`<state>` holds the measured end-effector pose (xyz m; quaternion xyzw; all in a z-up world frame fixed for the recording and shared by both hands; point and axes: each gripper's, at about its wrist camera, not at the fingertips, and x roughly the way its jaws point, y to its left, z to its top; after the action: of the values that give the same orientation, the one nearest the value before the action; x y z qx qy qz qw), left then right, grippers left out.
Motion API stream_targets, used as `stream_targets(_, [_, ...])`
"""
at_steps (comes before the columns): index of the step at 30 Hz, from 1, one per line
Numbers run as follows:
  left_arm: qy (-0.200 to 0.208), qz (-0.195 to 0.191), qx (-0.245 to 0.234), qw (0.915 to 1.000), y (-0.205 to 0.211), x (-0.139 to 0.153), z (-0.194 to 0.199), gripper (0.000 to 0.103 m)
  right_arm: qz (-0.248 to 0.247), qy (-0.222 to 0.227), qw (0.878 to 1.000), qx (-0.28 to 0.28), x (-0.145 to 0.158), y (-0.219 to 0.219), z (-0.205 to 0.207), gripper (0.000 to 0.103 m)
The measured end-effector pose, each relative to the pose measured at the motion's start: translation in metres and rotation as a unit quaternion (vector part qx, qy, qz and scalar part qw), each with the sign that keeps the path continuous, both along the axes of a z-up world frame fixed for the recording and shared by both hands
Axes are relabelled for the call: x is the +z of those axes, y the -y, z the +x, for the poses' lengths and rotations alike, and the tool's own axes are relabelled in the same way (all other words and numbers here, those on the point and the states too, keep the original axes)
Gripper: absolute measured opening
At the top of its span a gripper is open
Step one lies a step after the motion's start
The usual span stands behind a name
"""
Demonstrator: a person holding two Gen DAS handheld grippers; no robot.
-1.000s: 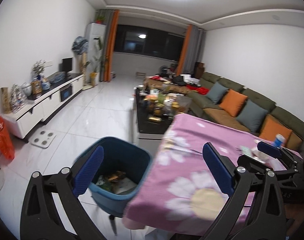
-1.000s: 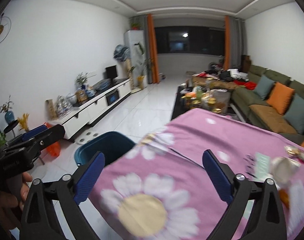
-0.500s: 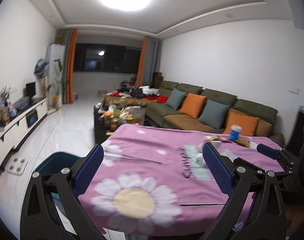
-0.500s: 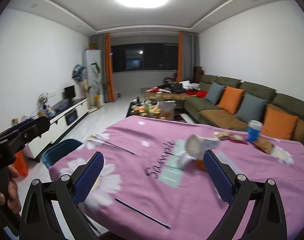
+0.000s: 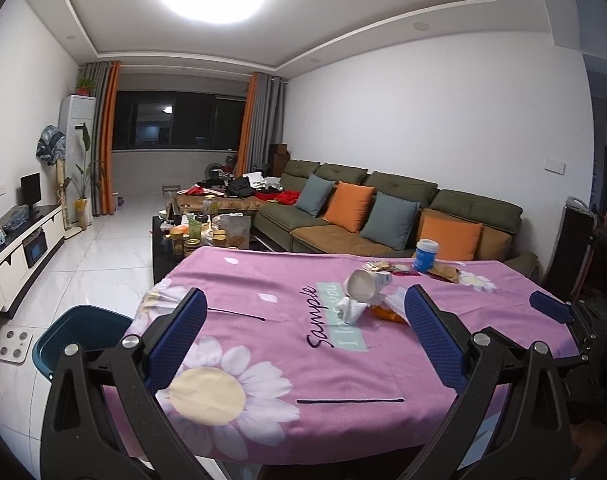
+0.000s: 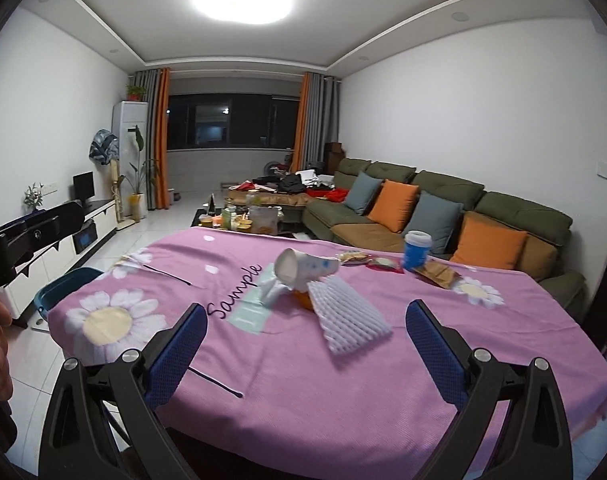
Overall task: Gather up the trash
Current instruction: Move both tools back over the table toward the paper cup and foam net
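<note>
Pink cloth covers the counter (image 5: 263,360); in the left view the left hand-held gripper (image 5: 303,332) hangs spread and empty, a teal bin (image 5: 75,332) beside the counter. Right view: the right hand-held gripper (image 6: 305,344) gapes empty before a white foam sleeve (image 6: 349,316) lying mid-counter against a tipped paper cup (image 6: 303,270). Both look light and crushable; pinch the sleeve's near edge.

Black script "Sample" runs across the pink tablecloth (image 6: 383,360), clear in the right wrist view and also readable in the left wrist view. Beside it, a pale green strip (image 5: 345,328) printed on the cloth carries white lettering; looks like "I love you", though the crumpled white paper (image 5: 351,309) covers the middle. Blue cup (image 6: 416,250): label too small to read. Paper cup (image 6: 303,270) lying on its side: blue marks, not legible.
</note>
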<state>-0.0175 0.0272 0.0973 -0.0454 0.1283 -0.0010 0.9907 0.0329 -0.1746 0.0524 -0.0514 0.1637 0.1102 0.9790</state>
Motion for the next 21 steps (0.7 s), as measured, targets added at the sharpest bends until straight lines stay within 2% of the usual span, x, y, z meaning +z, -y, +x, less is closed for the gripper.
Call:
stream_targets(11, [-0.007, 0.014, -0.006, 0.9999, 0.003, -0.009, 0.013, 0.097, -0.014, -0.006, 1.0, -0.018, -0.005, 0.005, 0.006, 0.096])
stream_targets(19, [-0.043, 0.018, -0.018, 0.9987, 0.009, -0.025, 0.047, 0.097, -0.042, -0.041, 0.998, -0.022, -0.023, 0.002, 0.045, 0.096])
stream_targets(21, [-0.052, 0.018, -0.021, 0.9983, 0.011, -0.03, 0.057, 0.097, -0.051, -0.058, 0.997, -0.022, -0.03, -0.001, 0.059, 0.093])
